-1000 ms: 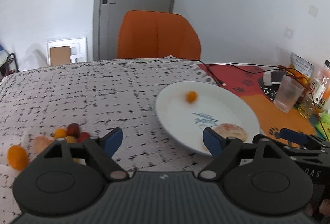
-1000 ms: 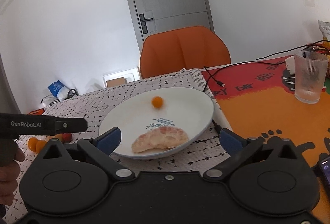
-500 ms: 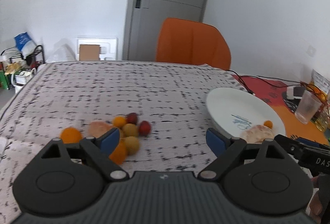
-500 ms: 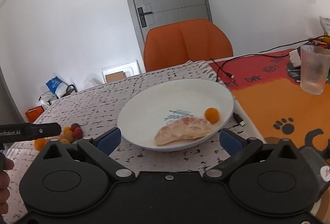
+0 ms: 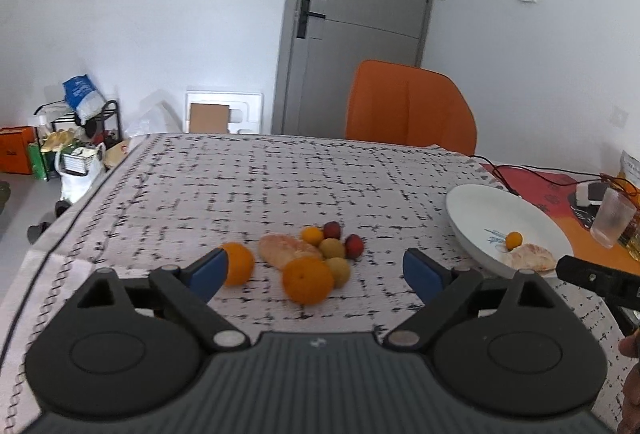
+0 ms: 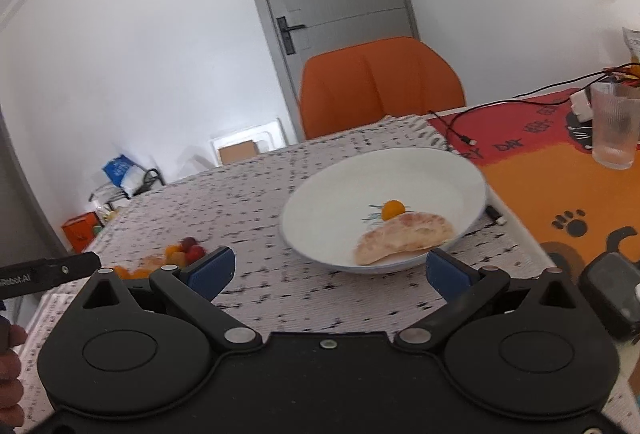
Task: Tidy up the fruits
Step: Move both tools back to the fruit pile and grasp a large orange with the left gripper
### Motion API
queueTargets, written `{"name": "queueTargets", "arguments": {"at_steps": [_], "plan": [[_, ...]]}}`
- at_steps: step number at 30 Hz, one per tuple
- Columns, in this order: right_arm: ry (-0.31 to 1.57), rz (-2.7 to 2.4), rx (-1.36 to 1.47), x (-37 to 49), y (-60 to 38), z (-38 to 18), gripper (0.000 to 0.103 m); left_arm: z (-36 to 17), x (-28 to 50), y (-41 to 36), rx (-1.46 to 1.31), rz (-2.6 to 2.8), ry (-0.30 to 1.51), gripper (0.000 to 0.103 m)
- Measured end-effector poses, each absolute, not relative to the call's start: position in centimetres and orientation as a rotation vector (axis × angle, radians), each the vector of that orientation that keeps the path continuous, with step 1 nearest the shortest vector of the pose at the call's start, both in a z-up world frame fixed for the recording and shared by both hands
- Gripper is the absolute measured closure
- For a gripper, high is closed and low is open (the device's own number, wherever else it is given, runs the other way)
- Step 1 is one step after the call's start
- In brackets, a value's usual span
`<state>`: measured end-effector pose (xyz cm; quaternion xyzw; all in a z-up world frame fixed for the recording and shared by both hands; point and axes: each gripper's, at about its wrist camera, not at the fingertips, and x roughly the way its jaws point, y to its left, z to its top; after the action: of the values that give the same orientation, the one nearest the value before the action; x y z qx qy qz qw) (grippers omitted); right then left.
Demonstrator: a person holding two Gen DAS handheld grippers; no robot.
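Note:
A pile of loose fruit lies on the patterned tablecloth: two oranges (image 5: 307,280), a peeled pomelo segment (image 5: 286,247) and several small red and yellow fruits (image 5: 332,248). My left gripper (image 5: 316,272) is open and empty, just in front of the pile. A white plate (image 6: 440,170) holds a pomelo segment (image 6: 404,236) and a small orange fruit (image 6: 392,209). My right gripper (image 6: 330,270) is open and empty, just in front of the plate. The plate also shows in the left wrist view (image 5: 480,210).
An orange chair (image 5: 408,110) stands behind the table. A glass (image 6: 614,126), cables (image 6: 480,110) and a black device (image 6: 612,290) sit on the orange mat (image 6: 560,186) at right. The table's left edge (image 5: 52,234) drops to floor clutter.
My left gripper has swung left from the plate to face the fruit pile. The small orange fruit has rolled across the plate to rest beside the pomelo segment. The right gripper has turned left.

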<state>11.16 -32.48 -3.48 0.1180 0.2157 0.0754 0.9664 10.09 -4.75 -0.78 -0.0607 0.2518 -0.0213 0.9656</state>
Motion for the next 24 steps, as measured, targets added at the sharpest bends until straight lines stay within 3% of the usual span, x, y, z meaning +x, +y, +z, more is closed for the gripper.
{"name": "queueTargets", "arguments": {"at_steps": [24], "plan": [[0.474, 0.282, 0.118, 11.5, -26.1, -2.7, 0.000, -1.9, 8.0, 2.3, -0.228, 0.015, 0.501, 0.009]]}}
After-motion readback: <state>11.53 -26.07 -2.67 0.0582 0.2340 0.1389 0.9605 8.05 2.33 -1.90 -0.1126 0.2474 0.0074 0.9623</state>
